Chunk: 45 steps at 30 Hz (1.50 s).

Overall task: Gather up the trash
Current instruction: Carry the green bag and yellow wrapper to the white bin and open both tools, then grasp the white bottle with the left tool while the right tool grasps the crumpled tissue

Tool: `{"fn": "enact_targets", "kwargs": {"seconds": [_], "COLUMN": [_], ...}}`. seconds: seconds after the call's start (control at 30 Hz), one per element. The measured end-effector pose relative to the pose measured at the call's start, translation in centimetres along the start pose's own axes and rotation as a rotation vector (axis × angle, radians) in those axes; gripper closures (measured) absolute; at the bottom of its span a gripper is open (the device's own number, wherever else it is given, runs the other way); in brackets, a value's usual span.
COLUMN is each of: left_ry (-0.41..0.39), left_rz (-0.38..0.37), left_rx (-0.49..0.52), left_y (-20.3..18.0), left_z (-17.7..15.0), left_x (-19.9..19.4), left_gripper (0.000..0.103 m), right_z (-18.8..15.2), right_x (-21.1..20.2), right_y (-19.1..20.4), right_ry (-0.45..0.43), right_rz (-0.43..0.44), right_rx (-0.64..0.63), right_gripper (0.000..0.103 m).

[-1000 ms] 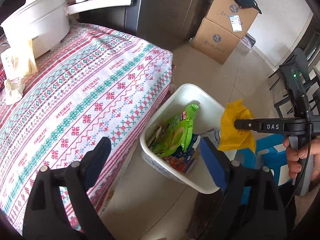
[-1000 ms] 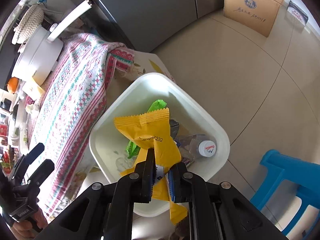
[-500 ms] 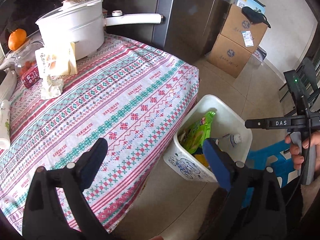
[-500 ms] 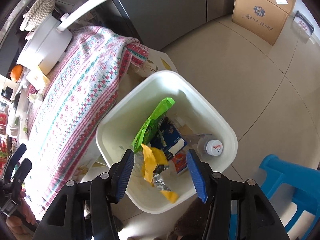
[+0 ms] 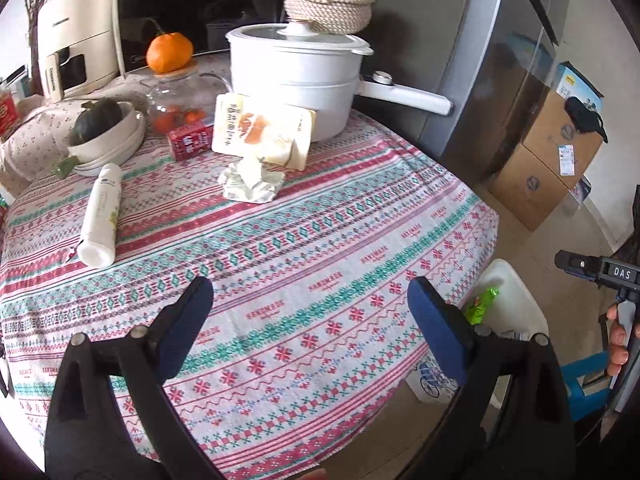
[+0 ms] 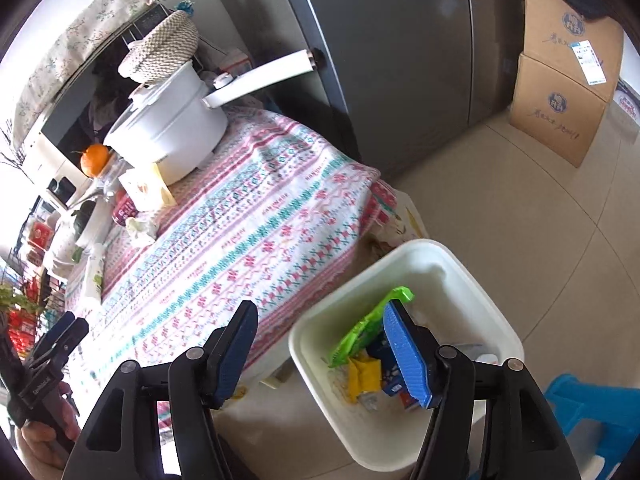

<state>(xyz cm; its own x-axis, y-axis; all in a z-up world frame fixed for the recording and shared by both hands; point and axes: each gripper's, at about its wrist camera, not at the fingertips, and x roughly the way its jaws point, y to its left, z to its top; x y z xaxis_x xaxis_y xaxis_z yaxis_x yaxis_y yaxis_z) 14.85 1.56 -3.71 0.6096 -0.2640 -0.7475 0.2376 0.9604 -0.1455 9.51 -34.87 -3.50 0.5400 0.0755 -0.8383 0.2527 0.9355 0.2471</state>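
My left gripper (image 5: 308, 292) is open and empty, hovering over the patterned tablecloth (image 5: 320, 240). On the cloth beyond it lie a crumpled tissue (image 5: 250, 182), a white bottle on its side (image 5: 102, 216), a beige pouch (image 5: 264, 136) and a small red carton (image 5: 190, 142). My right gripper (image 6: 320, 312) hangs above the white bin (image 6: 472, 280) on the floor beside the table; its jaws are opening with nothing between them. In the bin lie a yellow wrapper (image 6: 364, 376), a green wrapper (image 6: 368, 328) and other packets.
A white pot (image 5: 296, 80) with a long handle, a glass jar with an orange (image 5: 168, 52) on it and a bowl (image 5: 108, 140) stand at the back of the table. Cardboard boxes (image 5: 552, 160) sit by the fridge. A blue stool (image 6: 592, 412) stands beside the bin.
The right gripper opened and let the yellow wrapper fall into the bin, then rose. The left gripper swung from the bin side to over the table.
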Motion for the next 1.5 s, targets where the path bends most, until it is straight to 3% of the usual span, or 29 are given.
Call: {"fn": "enact_targets", "kwargs": {"seconds": [0.17, 0.37, 0.5, 0.73, 0.87, 1.07, 1.13, 1.33, 1.5], "left_ry": [-0.028, -0.043, -0.028, 0.034, 0.062, 0.122, 0.151, 0.15, 0.127], "left_rz": [0.13, 0.206, 0.217, 0.192, 0.15, 0.144, 0.141, 0.101, 0.096], "left_rx": [-0.084, -0.15, -0.233, -0.367, -0.437, -0.461, -0.474, -0.476, -0.434], "left_y": [5.6, 11.6, 16.1, 21.5, 22.9, 23.1, 23.3, 23.8, 23.5], "left_z": [1.0, 2.2, 3.1, 4.0, 4.3, 3.9, 3.5, 2.5, 2.7], "left_x": [-0.1, 0.8, 2.8, 6.0, 7.5, 9.2, 9.6, 9.0, 7.1], "left_gripper": [0.006, 0.006, 0.006, 0.018, 0.029, 0.042, 0.051, 0.053, 0.053], "right_z": [0.8, 1.1, 1.0, 0.3, 0.0, 0.0, 0.3, 1.7, 2.5], "right_x": [1.5, 4.2, 5.9, 7.7, 8.3, 9.6, 10.2, 13.5, 17.9], "right_y": [4.3, 8.2, 9.8, 11.2, 12.1, 15.2, 16.9, 23.2, 27.1], "right_ry": [-0.033, -0.019, -0.008, 0.015, 0.018, 0.03, 0.023, -0.027, -0.004], "right_rz": [0.014, 0.047, 0.038, 0.006, -0.01, -0.007, 0.006, 0.076, 0.108], "right_rx": [-0.053, -0.107, -0.128, -0.18, -0.195, -0.236, -0.268, -0.343, -0.364], "right_gripper": [0.031, 0.03, 0.03, 0.03, 0.03, 0.03, 0.03, 0.03, 0.03]}}
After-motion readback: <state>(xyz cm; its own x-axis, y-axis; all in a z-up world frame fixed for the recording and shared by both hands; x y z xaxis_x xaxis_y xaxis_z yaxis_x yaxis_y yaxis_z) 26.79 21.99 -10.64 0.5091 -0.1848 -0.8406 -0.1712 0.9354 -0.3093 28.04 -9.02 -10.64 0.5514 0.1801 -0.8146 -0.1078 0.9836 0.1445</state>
